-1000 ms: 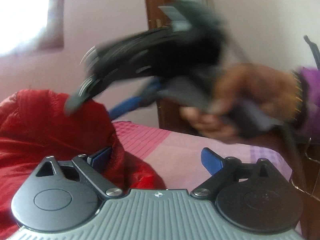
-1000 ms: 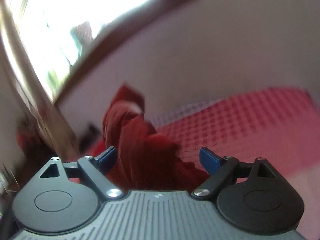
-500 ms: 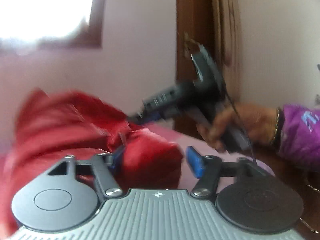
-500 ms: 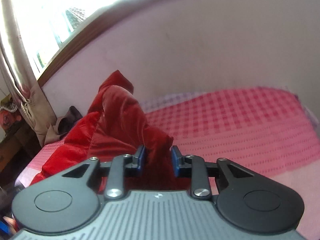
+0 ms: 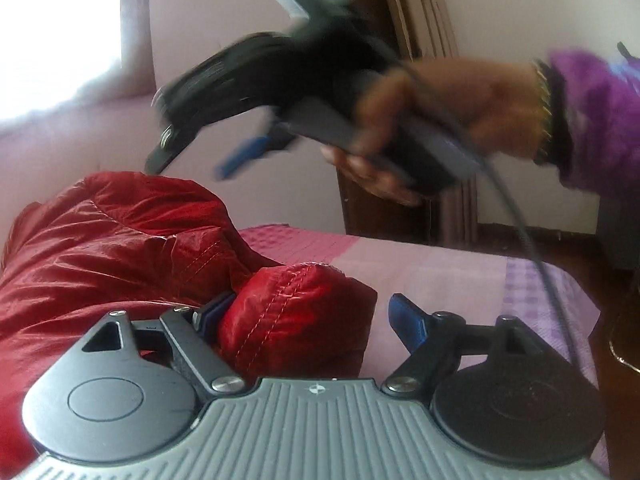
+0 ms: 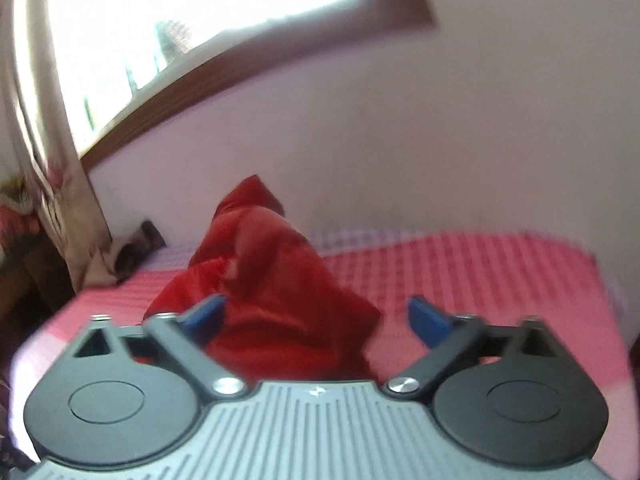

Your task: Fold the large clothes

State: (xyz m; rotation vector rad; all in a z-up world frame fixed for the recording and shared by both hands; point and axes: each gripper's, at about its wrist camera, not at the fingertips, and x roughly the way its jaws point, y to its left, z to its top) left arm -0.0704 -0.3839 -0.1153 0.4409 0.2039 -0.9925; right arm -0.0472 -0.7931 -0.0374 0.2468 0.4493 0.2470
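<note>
Left wrist view: left tongs (image 5: 308, 316) wide, just reopened, a red jacket (image 5: 120, 256) fold between them touching only the left pad; right tongs (image 5: 192, 160) blurred at upper centre in a hand (image 5: 440, 120). Right wrist view: right tongs (image 6: 316, 316) just reopened, jacket lower centre on the pink bed (image 6: 480, 272), window (image 6: 180, 12) upper left.

Red shiny quilted jacket (image 5: 120, 264), crumpled in a heap on pink checked bedspread (image 6: 480, 272). One puffy stitched end w/ seam bulges up front; rest piled up behind, peak near wall.
</note>
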